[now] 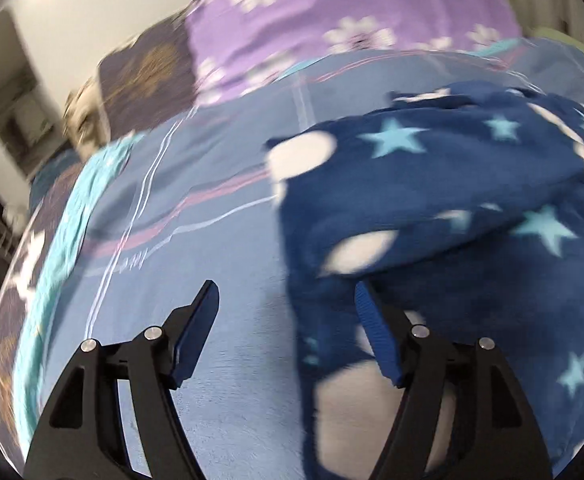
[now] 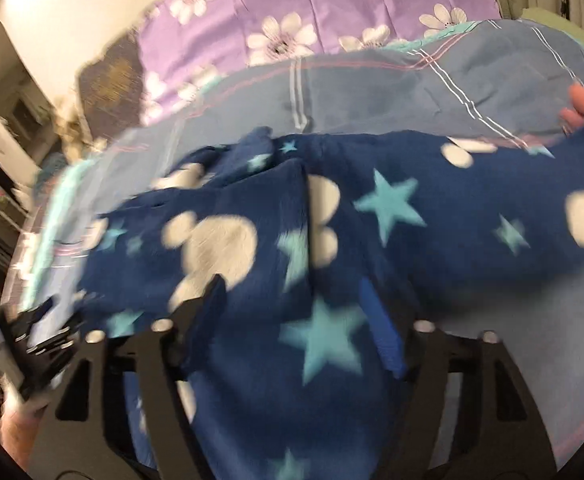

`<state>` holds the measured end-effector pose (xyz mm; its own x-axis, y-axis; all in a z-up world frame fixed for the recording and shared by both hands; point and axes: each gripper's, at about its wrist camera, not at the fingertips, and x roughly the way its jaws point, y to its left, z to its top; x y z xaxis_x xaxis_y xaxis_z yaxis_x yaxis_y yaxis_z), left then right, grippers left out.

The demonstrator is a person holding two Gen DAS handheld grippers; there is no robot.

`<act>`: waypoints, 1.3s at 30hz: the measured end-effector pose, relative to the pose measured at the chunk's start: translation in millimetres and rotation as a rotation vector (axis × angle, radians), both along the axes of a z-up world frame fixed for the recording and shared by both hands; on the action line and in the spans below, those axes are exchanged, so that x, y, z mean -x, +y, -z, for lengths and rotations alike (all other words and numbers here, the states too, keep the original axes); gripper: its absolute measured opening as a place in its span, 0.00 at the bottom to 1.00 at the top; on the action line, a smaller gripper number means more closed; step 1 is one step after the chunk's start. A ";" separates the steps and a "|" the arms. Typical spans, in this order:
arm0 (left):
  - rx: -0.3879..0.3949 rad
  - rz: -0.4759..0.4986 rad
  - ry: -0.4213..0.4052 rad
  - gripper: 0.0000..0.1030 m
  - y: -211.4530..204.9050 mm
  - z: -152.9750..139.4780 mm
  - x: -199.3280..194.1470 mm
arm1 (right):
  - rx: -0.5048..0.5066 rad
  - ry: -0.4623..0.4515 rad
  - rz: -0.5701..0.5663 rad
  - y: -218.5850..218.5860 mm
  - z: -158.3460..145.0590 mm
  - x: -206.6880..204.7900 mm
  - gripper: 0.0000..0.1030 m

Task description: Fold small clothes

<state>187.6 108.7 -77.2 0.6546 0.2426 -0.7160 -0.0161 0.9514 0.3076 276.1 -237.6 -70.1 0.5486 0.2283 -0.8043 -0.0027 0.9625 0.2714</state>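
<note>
**Star-print garment lies rumpled on the bed, both grippers spread**

Star-print garment [image 1: 443, 200], dark blue fleece with pale blue stars and white blotches, lies crumpled on the blue striped bedsheet [image 1: 212, 184], one layer folded over another. In the left wrist view it fills the right half of the frame. The left hand-held gripper [image 1: 288, 308] hangs over the garment's left edge with its fingers spread wide: the left finger over bare sheet, the right finger [image 1: 375, 332] over the fleece, nothing pinched between them.

In the right wrist view the garment [image 2: 331, 240] stretches across the middle of the bed. The right hand-held gripper [image 2: 295, 312] is also spread wide, with the fabric showing between its fingers; motion blur hides whether they touch it. A purple flowered pillow [image 2: 311, 12] sits at the head of the bed
</note>
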 end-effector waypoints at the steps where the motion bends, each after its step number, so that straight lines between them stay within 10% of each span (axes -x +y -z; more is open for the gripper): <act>1: 0.015 -0.019 0.011 0.71 5.7 2.8 -5.0 | 0.004 0.025 0.020 3.6 8.1 -10.0 0.74; 3: 0.018 -0.031 0.012 0.72 10.6 7.4 -9.4 | 0.041 0.024 0.059 12.6 13.3 -17.3 0.56; 4: 0.014 -0.035 0.005 0.73 11.4 9.2 -10.2 | 0.032 -0.017 0.010 19.1 5.3 -14.4 0.09; 6: 0.017 -0.037 -0.010 0.73 11.2 8.5 -9.8 | -0.030 -0.119 -0.015 18.0 -18.8 0.4 0.07; 10: 0.018 -0.039 -0.026 0.73 11.3 8.8 -9.6 | 0.056 -0.353 0.035 12.0 -66.4 38.4 0.07; 16: -0.021 -0.028 -0.038 0.73 1.7 8.2 -2.6 | 0.150 -0.091 0.070 -9.4 2.8 18.7 0.26; 18: 0.012 -0.025 -0.040 0.70 4.9 1.6 2.8 | 0.054 -0.111 0.087 -24.7 3.0 32.4 0.25; 22: 0.192 -0.004 -0.099 0.35 7.4 -35.0 12.2 | -0.005 -0.202 0.013 -15.4 -20.0 58.2 0.26; 26: 0.299 0.074 -0.160 0.33 -23.4 -61.6 -1.0 | -0.024 -0.143 -0.055 2.3 -5.1 54.3 0.27; 31: 0.284 0.064 0.076 0.34 -68.6 10.3 -53.2 | 0.029 -0.090 -0.075 5.7 14.7 57.1 0.31; 36: 0.235 0.073 0.027 0.35 -79.8 14.7 -49.2 | -0.069 -0.242 0.081 -81.6 -50.7 93.7 0.28; 39: 0.276 0.073 0.030 0.35 -75.8 14.2 -50.2 | -0.117 -0.336 0.348 -184.8 -91.1 115.6 0.47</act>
